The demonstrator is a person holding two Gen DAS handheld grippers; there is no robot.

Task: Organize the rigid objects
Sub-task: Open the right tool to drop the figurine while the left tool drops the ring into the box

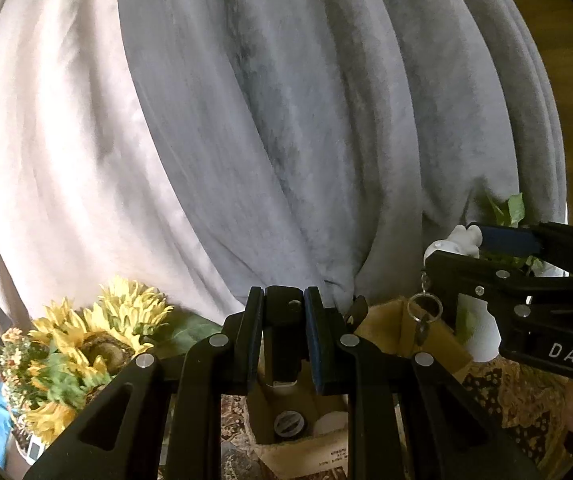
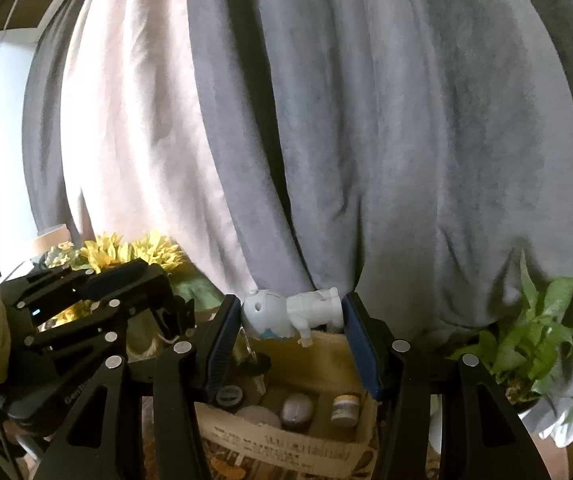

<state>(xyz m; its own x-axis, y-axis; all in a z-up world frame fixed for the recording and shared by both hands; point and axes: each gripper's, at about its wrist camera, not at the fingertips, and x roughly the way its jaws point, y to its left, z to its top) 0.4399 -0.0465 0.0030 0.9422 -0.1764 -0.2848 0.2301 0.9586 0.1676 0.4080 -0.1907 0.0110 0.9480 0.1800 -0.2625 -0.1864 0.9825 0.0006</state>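
grey curtain (image 2: 366, 140) behind; right gripper (image 2: 292, 314) clamps white figurine (image 2: 290, 312) (sideways) above box (image 2: 286, 444).

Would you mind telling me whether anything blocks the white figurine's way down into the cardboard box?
Nothing visible does. The right gripper holds the white figurine sideways just above the open cardboard box. Small jars already sit on its floor, and the left gripper, clamped on a black object, hangs off to the side.

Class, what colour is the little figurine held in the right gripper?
White figurine, with a pale blue patch on its head; right wrist view shows it best.
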